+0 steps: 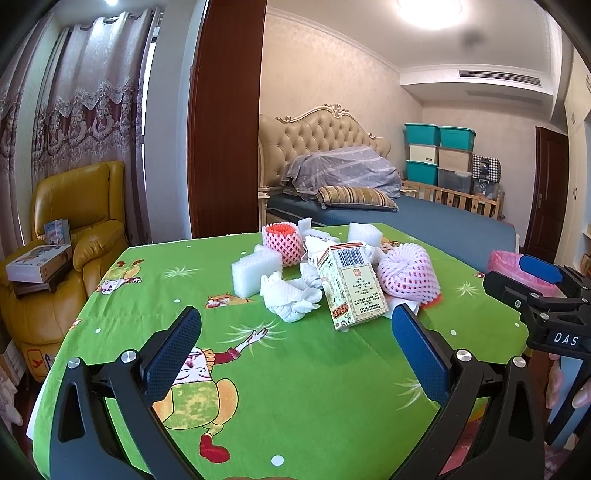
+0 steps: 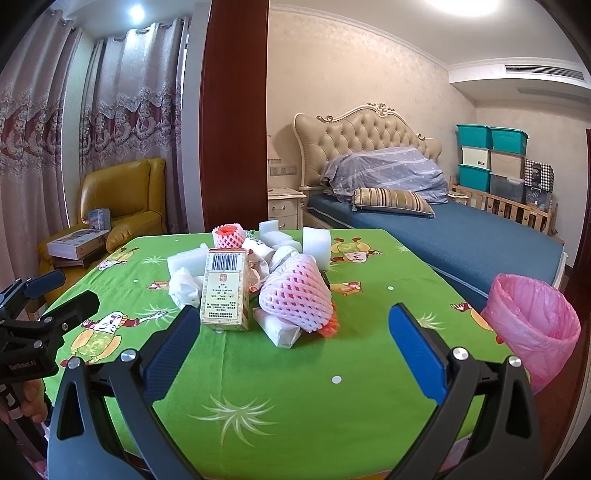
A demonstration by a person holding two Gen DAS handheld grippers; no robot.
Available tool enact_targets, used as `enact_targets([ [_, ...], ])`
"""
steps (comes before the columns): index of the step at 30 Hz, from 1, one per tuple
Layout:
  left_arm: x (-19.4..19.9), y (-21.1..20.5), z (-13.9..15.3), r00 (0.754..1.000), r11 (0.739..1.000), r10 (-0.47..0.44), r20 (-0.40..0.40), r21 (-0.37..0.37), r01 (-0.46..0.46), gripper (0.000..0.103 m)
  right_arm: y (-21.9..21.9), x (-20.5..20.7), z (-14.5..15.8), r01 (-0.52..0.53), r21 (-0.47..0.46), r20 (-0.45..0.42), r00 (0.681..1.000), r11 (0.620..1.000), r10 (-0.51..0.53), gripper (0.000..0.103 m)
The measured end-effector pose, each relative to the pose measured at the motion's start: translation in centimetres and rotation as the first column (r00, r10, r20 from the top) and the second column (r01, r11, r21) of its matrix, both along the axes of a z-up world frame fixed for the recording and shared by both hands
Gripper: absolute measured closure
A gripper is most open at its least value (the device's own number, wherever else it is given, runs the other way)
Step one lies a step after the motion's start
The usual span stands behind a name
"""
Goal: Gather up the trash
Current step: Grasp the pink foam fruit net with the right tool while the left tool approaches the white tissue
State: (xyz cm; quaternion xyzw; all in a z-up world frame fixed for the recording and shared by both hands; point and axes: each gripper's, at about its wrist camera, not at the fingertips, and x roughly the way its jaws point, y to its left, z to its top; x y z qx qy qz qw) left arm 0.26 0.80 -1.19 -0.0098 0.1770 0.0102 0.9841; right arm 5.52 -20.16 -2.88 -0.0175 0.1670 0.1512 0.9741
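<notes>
Bright, even light from a glaring ceiling lamp (image 1: pixel 430 11); sharp focus, strong fisheye bending, dark vignetted corners

Bright green cloth (image 2: pixel 295 387) with white dots, pale starbursts and cartoon figures in red, yellow and orange. White foam blocks (image 1: pixel 256 272) and white crumpled tissue (image 1: pixel 290 297). Pink mesh sleeves (image 2: pixel 295 295), diamond-netted, orange-red inside. Cream box (image 2: pixel 224 291) with black barcode and red mark. Pink bag (image 2: pixel 532 325). Blue finger pads (image 2: pixel 415 350) on black frames. Yellow armchair (image 1: pixel 79 221); blue bed (image 2: pixel 461 236); teal bins (image 2: pixel 491 138); striped pillow (image 2: pixel 393 201).
</notes>
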Motion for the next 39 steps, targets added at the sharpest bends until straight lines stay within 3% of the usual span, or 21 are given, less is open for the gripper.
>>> enact_targets([
  [12, 1.1, 0.5, -1.1, 0.999, 1.000, 0.011, -0.050, 0.008, -0.011, 0.006, 0.4, 1.5, -1.2, -0.001, -0.036, -0.039, 0.999, 0.999, 0.000, 0.004],
  [21, 3.8, 3.0, -2.7, 0.988, 0.995, 0.103, -0.119, 0.005, -0.103, 0.006, 0.6, 7.0, -2.6, -0.009, -0.014, -0.128, 0.992, 1.000, 0.007, 0.004],
  [25, 5.8, 4.5, -3.8, 0.976, 0.994, 0.076, -0.203, -0.057, -0.089, 0.006, 2.1, 9.9, -3.1, -0.015, -0.039, -0.158, 0.987, 0.999, 0.009, 0.004],
  [31, 8.5, 4.5, -4.2, 0.969, 0.996, 0.077, -0.233, -0.026, -0.085, 0.006, 3.8, 13.2, -3.9, -0.044, -0.073, -0.204, 0.979, 0.996, 0.029, 0.004],
  [36, 11.1, 4.3, -4.1, 0.963, 0.994, 0.049, -0.263, -0.080, -0.073, 0.006, 4.8, 14.1, -4.3, -0.046, -0.130, -0.210, 0.978, 0.990, 0.018, 0.022],
  [38, 12.4, 4.1, -4.4, 0.957, 0.995, 0.034, -0.288, -0.082, -0.060, 0.006, 4.4, 14.4, -4.5, -0.045, -0.116, -0.219, 0.975, 0.992, 0.018, 0.033],
  [39, 12.8, 4.0, -4.6, 0.954, 0.995, 0.027, -0.299, -0.079, -0.054, 0.006, 4.2, 14.4, -4.7, -0.047, -0.109, -0.222, 0.975, 0.993, 0.022, 0.045],
])
